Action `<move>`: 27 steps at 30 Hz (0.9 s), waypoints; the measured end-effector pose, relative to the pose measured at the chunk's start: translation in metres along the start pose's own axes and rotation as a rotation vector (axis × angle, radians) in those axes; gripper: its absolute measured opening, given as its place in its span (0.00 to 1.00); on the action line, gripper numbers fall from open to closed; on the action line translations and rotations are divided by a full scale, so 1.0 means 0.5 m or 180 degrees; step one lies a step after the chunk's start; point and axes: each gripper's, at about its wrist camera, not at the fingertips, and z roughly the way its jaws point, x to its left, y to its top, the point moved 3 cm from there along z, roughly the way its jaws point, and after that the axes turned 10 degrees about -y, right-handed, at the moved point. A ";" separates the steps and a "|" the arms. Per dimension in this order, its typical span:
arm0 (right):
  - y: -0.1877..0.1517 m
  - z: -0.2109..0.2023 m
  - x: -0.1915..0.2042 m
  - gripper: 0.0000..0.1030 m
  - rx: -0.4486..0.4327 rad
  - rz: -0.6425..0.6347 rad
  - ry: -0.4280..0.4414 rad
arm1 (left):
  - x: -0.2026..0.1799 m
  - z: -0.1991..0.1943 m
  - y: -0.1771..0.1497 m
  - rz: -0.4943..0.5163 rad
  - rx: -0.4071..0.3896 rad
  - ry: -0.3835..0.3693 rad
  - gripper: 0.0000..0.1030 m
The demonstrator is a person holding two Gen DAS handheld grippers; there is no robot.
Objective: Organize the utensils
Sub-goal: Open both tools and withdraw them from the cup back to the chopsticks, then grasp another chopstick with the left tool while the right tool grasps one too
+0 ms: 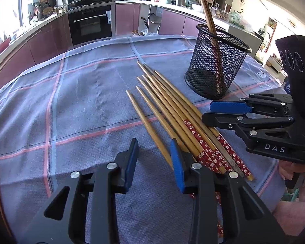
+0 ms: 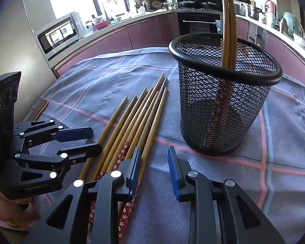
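Left gripper [image 1: 154, 156] part open, empty; chopsticks [image 1: 172, 116] lie on the table just right of it. Right gripper [image 2: 153, 166] likewise empty, bundle at its left, mesh holder [image 2: 223, 101] ahead. Straddle one chopstick, then close.

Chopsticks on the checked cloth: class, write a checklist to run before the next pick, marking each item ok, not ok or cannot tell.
1. Mesh holder upright on the cloth: ok.
2. Holder has room, with only two chopsticks leaning inside: ok.
3. Loose chopsticks lie in one bundle, tips pointing one way: ok.
4. Left gripper empty, jaws apart above the cloth: ok.
5. Right gripper empty, jaws apart: ok.
6. A single chopstick is separated enough to grip alone: cannot tell; only the outermost stands slightly apart.
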 end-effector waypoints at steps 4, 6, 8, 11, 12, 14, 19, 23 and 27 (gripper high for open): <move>0.001 0.008 0.008 0.21 0.0019 -0.0081 -0.0121 | 0.006 -0.002 -0.001 -0.0016 0.0014 -0.0014 0.27; 0.004 0.011 0.013 0.21 0.0009 -0.0111 -0.0163 | 0.007 0.000 0.000 -0.0009 0.0019 -0.0009 0.27; 0.010 0.016 0.014 0.20 0.0005 -0.0086 -0.0162 | 0.008 0.003 0.002 -0.0012 0.0011 -0.0014 0.27; 0.014 0.022 0.010 0.11 -0.0008 -0.0007 -0.0135 | 0.013 0.006 0.006 -0.0041 -0.0008 0.0022 0.20; 0.015 0.023 0.008 0.08 -0.0007 0.0023 -0.0114 | 0.015 0.006 0.008 -0.0064 -0.0012 0.0032 0.17; 0.015 0.023 0.001 0.07 -0.0008 0.0107 -0.0068 | 0.021 0.004 0.008 -0.0125 -0.0020 0.0023 0.15; 0.014 0.009 -0.014 0.05 -0.0095 0.0248 -0.0001 | 0.029 -0.004 0.006 -0.0253 -0.0086 -0.0003 0.08; 0.013 -0.015 -0.004 0.05 -0.0183 0.0144 0.0121 | 0.021 -0.019 0.004 -0.0226 -0.0154 -0.0085 0.07; 0.008 -0.019 0.006 0.05 -0.0140 0.0013 0.0219 | 0.008 -0.028 0.005 -0.0144 -0.0176 -0.0165 0.07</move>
